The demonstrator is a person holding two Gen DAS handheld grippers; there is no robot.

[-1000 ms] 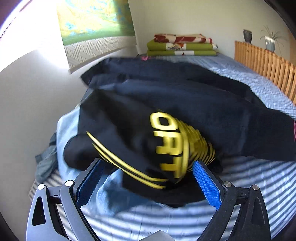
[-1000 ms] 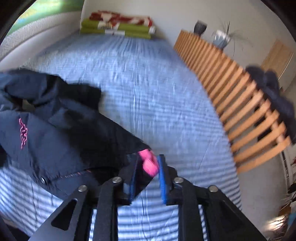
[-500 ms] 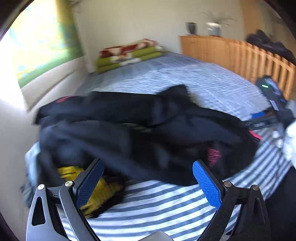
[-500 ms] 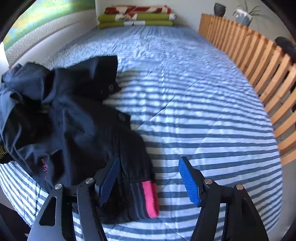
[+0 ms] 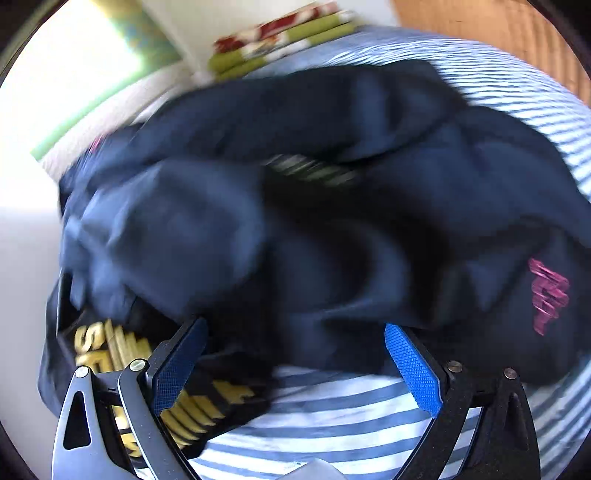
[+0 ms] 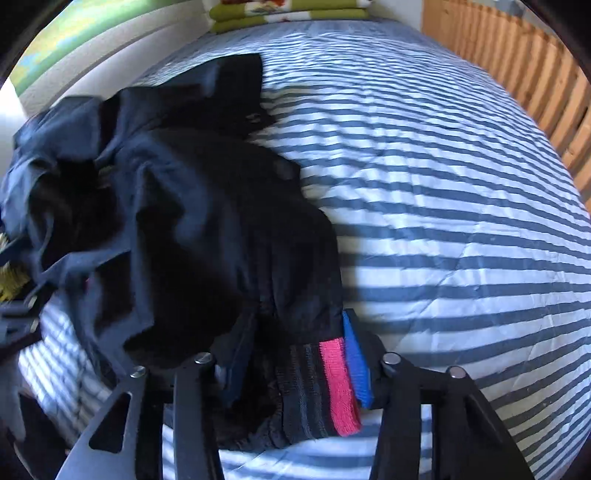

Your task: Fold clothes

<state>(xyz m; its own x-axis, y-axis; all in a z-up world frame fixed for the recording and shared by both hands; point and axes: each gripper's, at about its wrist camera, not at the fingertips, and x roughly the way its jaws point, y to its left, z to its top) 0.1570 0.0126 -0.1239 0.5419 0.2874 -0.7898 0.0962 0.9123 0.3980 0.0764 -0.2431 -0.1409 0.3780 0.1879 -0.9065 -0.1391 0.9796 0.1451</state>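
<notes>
A dark navy jacket (image 5: 295,203) lies crumpled on the striped bed (image 5: 332,413) and fills the left wrist view, with a pink logo (image 5: 548,299) at the right. My left gripper (image 5: 295,354) is open at the jacket's near edge, its pads wide apart and holding nothing. A black garment with yellow lettering (image 5: 110,347) lies under the left finger. In the right wrist view the jacket (image 6: 207,221) spreads to the left. Its ribbed cuff with a pink band (image 6: 336,384) sits between the pads of my right gripper (image 6: 295,354), which is shut on it.
Folded green and red blankets (image 6: 288,11) are stacked at the head of the bed. A wooden slatted rail (image 6: 517,74) runs along the right side and a pale wall (image 5: 22,221) along the left. Bare striped cover (image 6: 443,203) stretches to the right of the jacket.
The right gripper let go of the cuff, opened, and has now narrowed around it again. The left gripper swung from the yellow-lettered garment toward the jacket, staying open.
</notes>
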